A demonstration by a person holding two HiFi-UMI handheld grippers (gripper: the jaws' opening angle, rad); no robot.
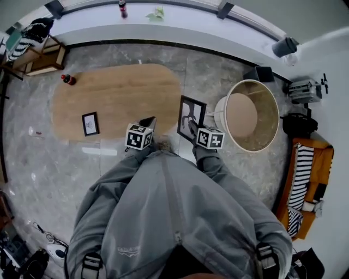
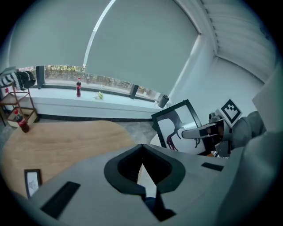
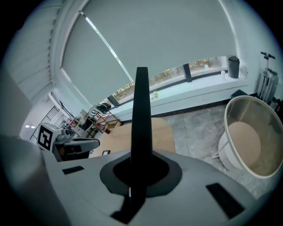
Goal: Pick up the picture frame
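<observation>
Clamped shut, the right gripper (image 1: 193, 128) pinches the black picture frame (image 1: 191, 111) by its rim, in the air just off the right end of the wooden table (image 1: 109, 98), and the left gripper (image 1: 149, 123) is closed on nothing (the frame looks light, stiff and likely glass-fronted, so the rim is the sensible hold).

2 pic frames (image 1: 192, 114) (image 1: 90, 123), 2 bottles (image 1: 68, 79) (image 1: 123, 8), 1 wood table (image 1: 125, 92), 1 round tub (image 1: 266, 128), 2 grippers (image 1: 149, 121) (image 1: 192, 127).
</observation>
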